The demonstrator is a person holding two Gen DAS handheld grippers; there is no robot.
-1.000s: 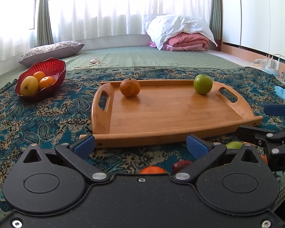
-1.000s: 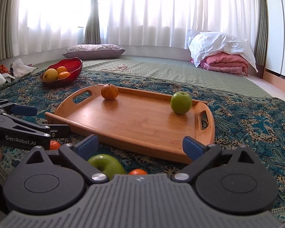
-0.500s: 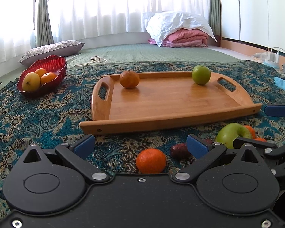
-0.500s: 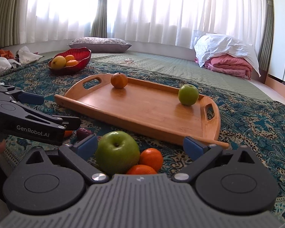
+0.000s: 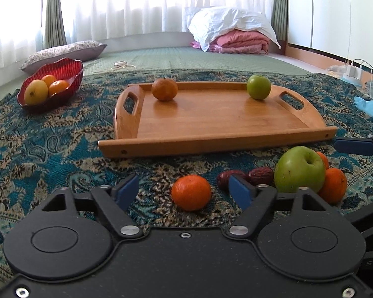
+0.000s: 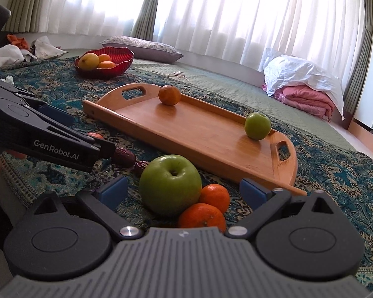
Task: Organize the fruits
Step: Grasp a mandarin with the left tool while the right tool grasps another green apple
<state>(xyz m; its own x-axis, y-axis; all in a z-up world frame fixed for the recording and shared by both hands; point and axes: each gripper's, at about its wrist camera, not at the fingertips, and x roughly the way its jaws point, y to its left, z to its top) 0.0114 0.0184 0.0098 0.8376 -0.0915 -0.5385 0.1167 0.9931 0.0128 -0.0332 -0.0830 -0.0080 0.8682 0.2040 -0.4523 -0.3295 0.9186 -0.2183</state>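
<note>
A wooden tray (image 5: 211, 124) holds an orange (image 5: 164, 89) at its far left and a green apple (image 5: 258, 87) at its far right. My left gripper (image 5: 186, 192) is open, with a loose orange (image 5: 191, 192) on the cloth between its fingers. Two dates (image 5: 246, 175) lie beside it. My right gripper (image 6: 184, 192) is open around a large green apple (image 6: 170, 183) and two oranges (image 6: 209, 208). The tray also shows in the right wrist view (image 6: 211, 139).
A red bowl (image 5: 62, 74) with a yellow fruit and oranges stands at the far left on the patterned cloth (image 5: 49, 136). A pillow, folded bedding (image 5: 236, 34) and curtains lie behind. Cables and a blue cloth (image 5: 370, 104) are at the right.
Both grippers have pulled back and up from the tray. The loose fruits in front of the tray have come fully into view between the fingers.
</note>
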